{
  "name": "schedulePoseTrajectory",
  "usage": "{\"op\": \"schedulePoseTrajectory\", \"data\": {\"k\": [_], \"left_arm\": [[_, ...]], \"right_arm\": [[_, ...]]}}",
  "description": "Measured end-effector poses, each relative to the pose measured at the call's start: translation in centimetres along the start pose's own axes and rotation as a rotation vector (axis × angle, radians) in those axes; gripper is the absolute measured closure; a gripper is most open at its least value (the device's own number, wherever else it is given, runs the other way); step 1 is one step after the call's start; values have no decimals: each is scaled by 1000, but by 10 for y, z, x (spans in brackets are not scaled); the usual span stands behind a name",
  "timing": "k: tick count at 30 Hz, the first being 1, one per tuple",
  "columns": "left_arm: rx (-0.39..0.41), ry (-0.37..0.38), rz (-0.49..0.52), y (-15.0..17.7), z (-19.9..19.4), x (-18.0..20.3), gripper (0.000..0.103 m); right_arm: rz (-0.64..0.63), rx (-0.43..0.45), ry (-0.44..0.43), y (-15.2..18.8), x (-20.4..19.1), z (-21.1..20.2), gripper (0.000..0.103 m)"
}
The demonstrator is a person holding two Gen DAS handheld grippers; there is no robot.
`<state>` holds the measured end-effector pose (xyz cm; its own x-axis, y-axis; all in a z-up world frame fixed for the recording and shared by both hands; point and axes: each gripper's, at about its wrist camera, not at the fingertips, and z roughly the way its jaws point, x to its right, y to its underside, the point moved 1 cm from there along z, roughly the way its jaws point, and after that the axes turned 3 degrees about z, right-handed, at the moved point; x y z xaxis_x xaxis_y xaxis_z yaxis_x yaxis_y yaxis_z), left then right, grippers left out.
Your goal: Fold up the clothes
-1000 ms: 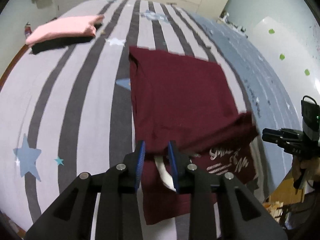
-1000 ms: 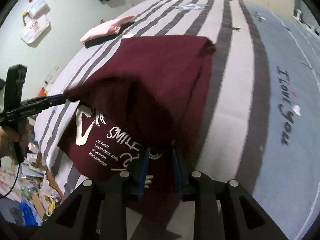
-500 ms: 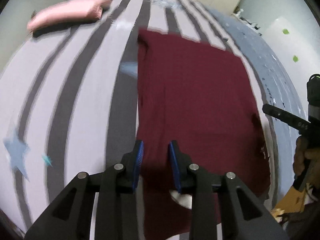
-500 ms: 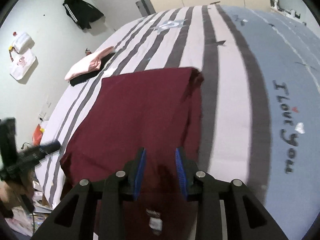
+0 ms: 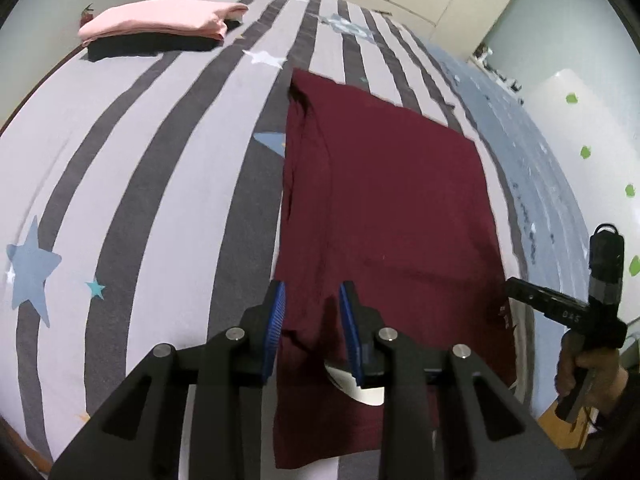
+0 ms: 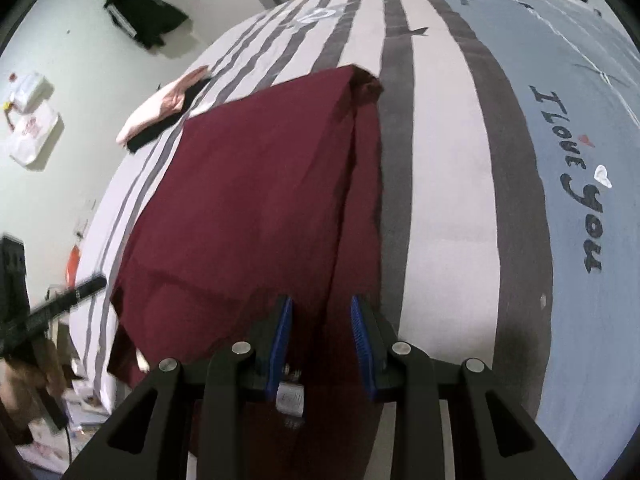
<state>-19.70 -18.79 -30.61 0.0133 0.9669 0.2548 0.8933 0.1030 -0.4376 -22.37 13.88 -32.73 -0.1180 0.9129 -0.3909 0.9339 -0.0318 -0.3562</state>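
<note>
A maroon T-shirt point(image 5: 392, 200) lies folded lengthwise and flat on the striped bed point(image 5: 140, 160); it also shows in the right wrist view point(image 6: 256, 200). My left gripper point(image 5: 312, 300) is open and empty above the shirt's near left edge. My right gripper point(image 6: 320, 312) is open and empty above the shirt's near right edge. The right gripper also shows at the far right of the left wrist view point(image 5: 516, 286), and the left gripper at the left of the right wrist view point(image 6: 94, 282). A white label point(image 6: 290, 396) shows below the right gripper's jaws.
A folded pink garment point(image 5: 160, 24) lies on a black one point(image 5: 148, 44) at the bed's far left. A blue part of the bedding with "I Love You" lettering point(image 6: 572, 176) lies to the right. A black jacket point(image 6: 144, 20) hangs on the wall.
Both grippers let go of the shirt's folded-over edge and opened. The shirt, lifted a second ago, now lies flat. Both grippers pulled back toward the near edge.
</note>
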Motion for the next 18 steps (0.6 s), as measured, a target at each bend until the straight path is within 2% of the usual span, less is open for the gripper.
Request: {"op": "schedulePoseTrajectory", "data": {"k": [6, 14, 16, 18], "left_arm": [[-15, -23, 50, 12, 7, 12, 78], [-13, -57, 12, 23, 1, 4, 75], [-12, -49, 21, 24, 0, 6, 75], [-16, -48, 37, 23, 2, 9, 75]], "right_arm": [[6, -14, 0, 9, -5, 6, 75], [24, -7, -48, 8, -10, 0, 73], [28, -2, -63, 7, -13, -2, 62], [36, -6, -70, 7, -14, 2, 58]]}}
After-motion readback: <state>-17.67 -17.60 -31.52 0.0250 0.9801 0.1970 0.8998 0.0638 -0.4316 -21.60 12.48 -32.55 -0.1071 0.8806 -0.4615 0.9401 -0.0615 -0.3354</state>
